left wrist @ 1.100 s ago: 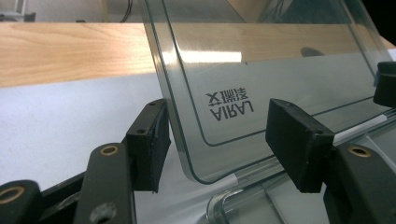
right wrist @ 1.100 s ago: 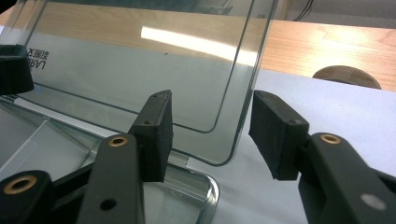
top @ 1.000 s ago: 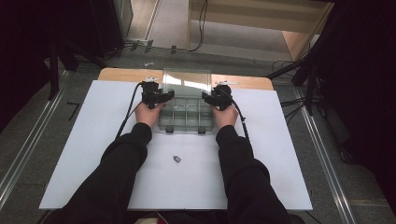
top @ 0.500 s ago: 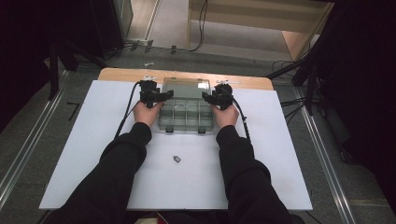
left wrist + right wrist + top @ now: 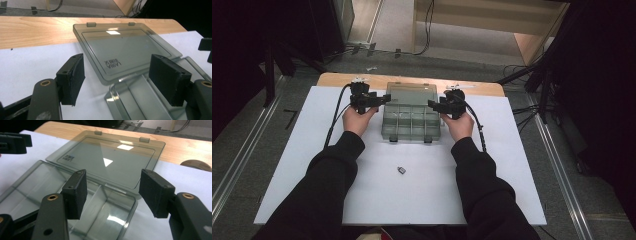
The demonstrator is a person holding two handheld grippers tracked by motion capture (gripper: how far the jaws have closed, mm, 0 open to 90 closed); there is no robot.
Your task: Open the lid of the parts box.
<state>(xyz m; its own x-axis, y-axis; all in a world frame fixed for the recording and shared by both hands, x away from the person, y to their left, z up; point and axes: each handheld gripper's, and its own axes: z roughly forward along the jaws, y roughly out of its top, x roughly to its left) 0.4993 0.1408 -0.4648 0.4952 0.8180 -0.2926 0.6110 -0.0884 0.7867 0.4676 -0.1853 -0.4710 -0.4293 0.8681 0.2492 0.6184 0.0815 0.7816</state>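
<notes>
Lid [image 5: 411, 92] now flat open behind organizer box [image 5: 411, 122], left claw [image 5: 117, 77] and right claw [image 5: 112, 192] just widened, both empty

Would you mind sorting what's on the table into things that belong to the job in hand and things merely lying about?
In the job:
- clear compartment box
- its lid, folded back open
- left gripper and right gripper, both open beside it

Lying about:
- small dark part
- white mat
- wooden tabletop

compartment box [image 5: 411, 120]: 1 | lid [image 5: 411, 93]: 1 | small dark part [image 5: 401, 170]: 1 | claws: 2
</notes>
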